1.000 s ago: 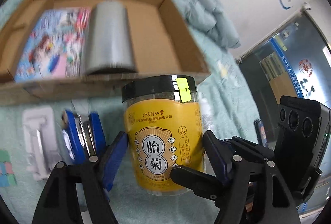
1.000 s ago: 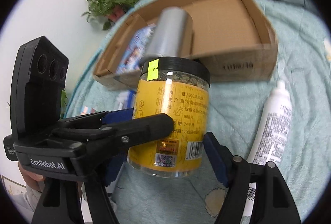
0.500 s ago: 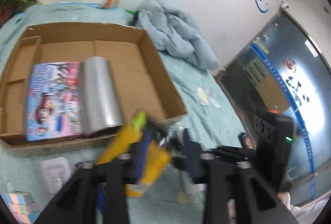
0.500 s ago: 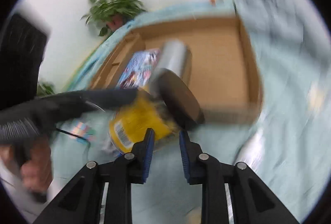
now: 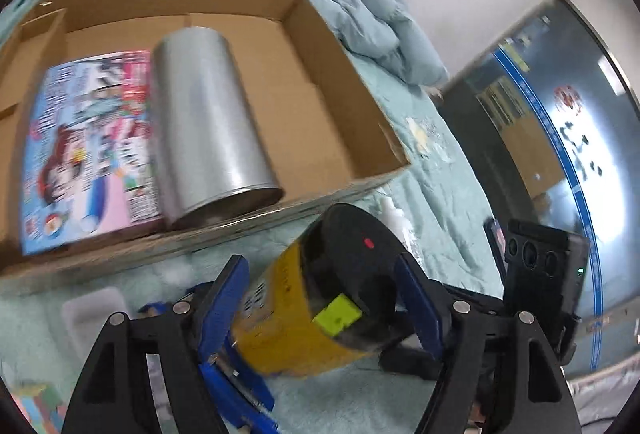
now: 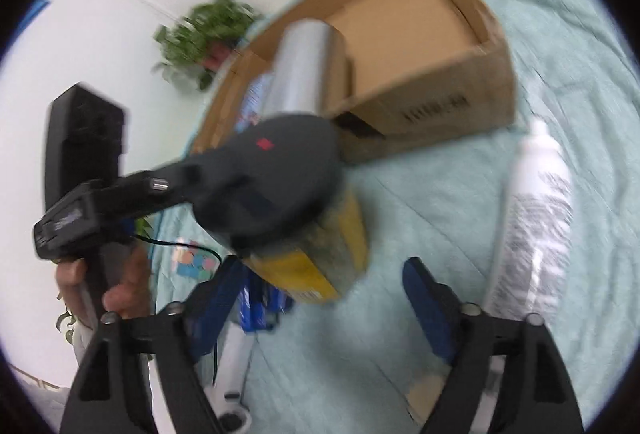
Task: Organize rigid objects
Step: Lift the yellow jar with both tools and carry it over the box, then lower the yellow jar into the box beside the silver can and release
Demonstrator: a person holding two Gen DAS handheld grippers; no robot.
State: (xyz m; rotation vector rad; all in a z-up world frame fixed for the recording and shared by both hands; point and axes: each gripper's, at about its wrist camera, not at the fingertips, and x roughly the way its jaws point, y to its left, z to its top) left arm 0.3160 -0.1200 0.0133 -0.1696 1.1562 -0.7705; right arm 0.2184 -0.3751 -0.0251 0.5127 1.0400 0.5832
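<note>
Tipped over since a second ago, the yellow jar [image 5: 316, 318] no longer stands upright: it leans with its black lid [image 5: 352, 266] toward the cardboard box [image 5: 344, 101], above the teal bed cover [image 5: 440, 169] near the box's front wall. My left claw [image 5: 320, 298] has just been opening and brackets the jar, though I cannot tell whether its pads press. My right claw [image 6: 320, 294] has just spread wide, the jar just beyond its tips, not gripped.
</note>
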